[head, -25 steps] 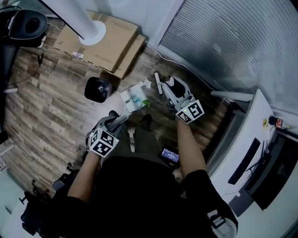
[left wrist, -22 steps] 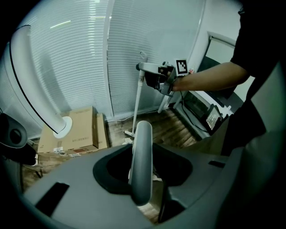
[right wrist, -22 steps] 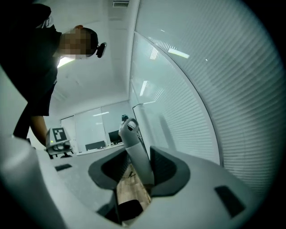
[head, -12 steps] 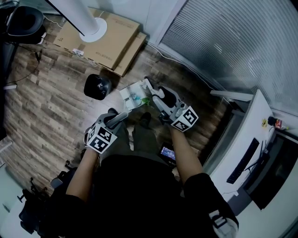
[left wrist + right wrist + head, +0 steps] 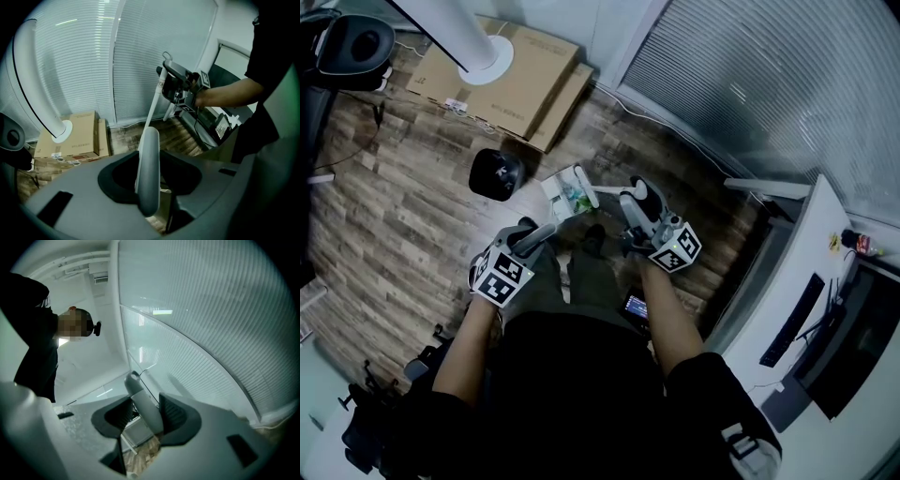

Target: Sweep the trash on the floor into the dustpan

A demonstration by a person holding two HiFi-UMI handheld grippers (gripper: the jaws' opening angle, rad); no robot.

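Head view: the left hand-held gripper (image 5: pixel 534 242) is clamped on the grey dustpan handle (image 5: pixel 542 236), which slants down to the white dustpan (image 5: pixel 555 202) resting on the wooden floor (image 5: pixel 412 206). Greenish trash (image 5: pixel 577 199) lies inside the pan. The right hand-held gripper (image 5: pixel 636 199) sits just right of the pan, closed on the broom handle (image 5: pixel 609 194), whose white stick reaches toward the pan's right edge. A round black object (image 5: pixel 497 176) stands near the pan's left, and flat cardboard boxes (image 5: pixel 511 84) lie farther off by the window blinds (image 5: pixel 769 84).

Left gripper view: the left hand-held gripper (image 5: pixel 150 171) has the rounded grey dustpan handle (image 5: pixel 147 150) standing upright between its jaws, which are set fairly wide around it. Beyond it, the right hand-held gripper (image 5: pixel 176 84) holds the white broom handle (image 5: pixel 153 105), which slants down to the floor in front of the blinds (image 5: pixel 93 61).

Right gripper view: the right hand-held gripper (image 5: pixel 143 417) points upward at the blinds (image 5: pixel 211 333), both jaws pressing the grey top of the broom handle (image 5: pixel 140 397), whose rounded tip sticks out past them.
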